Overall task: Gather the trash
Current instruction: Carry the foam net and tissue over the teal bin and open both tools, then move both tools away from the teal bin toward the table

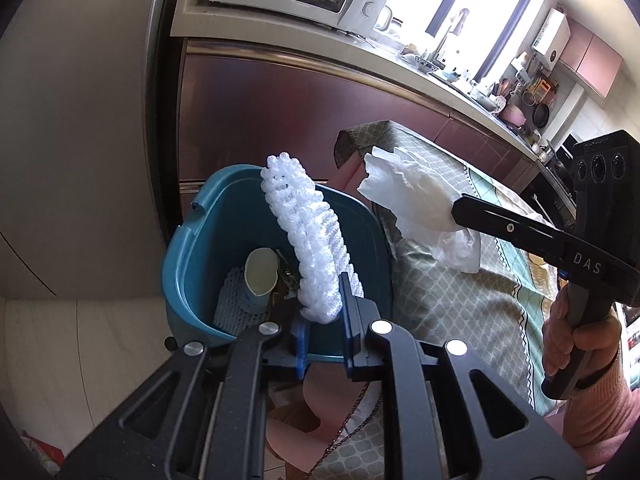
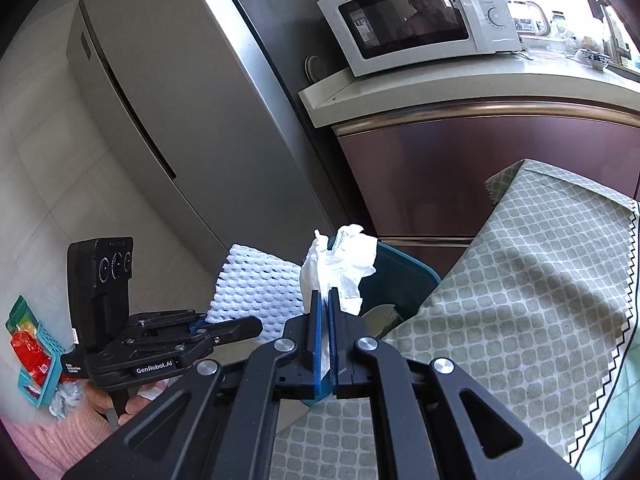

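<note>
A teal trash bin point(image 1: 208, 236) stands on the floor beside the table; it holds a paper cup point(image 1: 261, 276) and a piece of foam netting. My left gripper point(image 1: 326, 322) is over the bin, its jaws a little apart, with a white foam net sleeve point(image 1: 308, 240) between them, standing up above the bin. That sleeve also shows in the right wrist view point(image 2: 260, 284). My right gripper point(image 2: 325, 312) is shut on a crumpled white tissue point(image 2: 344, 260), held above the bin's rim point(image 2: 404, 268). In the left wrist view the tissue point(image 1: 404, 192) hangs to the right of the bin.
A table with a green patterned cloth point(image 2: 540, 280) stands right of the bin. A silver fridge point(image 2: 192, 128) and a maroon cabinet point(image 1: 304, 112) with a microwave point(image 2: 420, 12) on top are behind. A small teal basket of packets point(image 2: 34, 352) lies on the floor at left.
</note>
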Available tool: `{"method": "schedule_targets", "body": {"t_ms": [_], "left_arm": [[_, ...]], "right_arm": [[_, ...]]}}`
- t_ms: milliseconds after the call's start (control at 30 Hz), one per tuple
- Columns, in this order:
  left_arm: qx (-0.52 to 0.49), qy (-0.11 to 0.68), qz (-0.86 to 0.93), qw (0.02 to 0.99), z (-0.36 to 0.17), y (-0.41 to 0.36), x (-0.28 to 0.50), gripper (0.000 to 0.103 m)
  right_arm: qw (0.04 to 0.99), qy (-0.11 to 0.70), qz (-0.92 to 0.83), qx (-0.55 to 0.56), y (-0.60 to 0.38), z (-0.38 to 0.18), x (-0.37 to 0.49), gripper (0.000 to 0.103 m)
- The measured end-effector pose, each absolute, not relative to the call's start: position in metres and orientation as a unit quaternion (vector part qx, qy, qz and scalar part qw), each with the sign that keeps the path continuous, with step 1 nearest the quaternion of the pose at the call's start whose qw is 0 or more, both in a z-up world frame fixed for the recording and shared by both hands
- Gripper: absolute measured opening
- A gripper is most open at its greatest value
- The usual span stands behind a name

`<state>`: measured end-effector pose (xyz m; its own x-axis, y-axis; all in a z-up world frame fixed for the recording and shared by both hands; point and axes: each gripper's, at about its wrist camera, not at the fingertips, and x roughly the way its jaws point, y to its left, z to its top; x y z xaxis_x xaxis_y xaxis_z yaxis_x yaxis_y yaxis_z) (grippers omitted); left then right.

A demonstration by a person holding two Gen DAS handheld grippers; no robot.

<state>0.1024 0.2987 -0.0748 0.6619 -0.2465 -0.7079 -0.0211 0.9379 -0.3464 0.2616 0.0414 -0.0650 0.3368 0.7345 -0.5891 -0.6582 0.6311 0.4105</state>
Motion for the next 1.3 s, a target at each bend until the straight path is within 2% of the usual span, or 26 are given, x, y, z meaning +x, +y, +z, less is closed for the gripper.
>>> {"method": "schedule_targets", "body": {"t_ms": [600,700,767,800,1300], "left_arm": [[-0.163,0.463,-0.05,0.87,-0.132,0.292,0.128,0.016],[-0.167,0.466,-0.053,0.867,-0.137,0.289,0.134,0.025],[-0.169,0.469,-0.053,0.865,-0.14,0.289,0.135,0.035],[-0.168,0.469,-0.05,0.865,-0.141,0.288,0.137,0.036],[-0.173,0.445,-0.051,0.877,-0.128,0.283,0.134,0.036]], "right_arm": [[0.803,0.45,0.389,0.027,0.082,-0.105,0.298,0.005],[0.806,0.45,0.383,0.029,0.085,-0.104,0.302,0.009],[0.807,0.45,0.382,0.029,0.085,-0.105,0.303,0.011],[0.807,0.45,0.383,0.03,0.085,-0.105,0.302,0.011],[0.805,0.44,0.395,0.045,0.059,-0.098,0.283,0.02]]}}
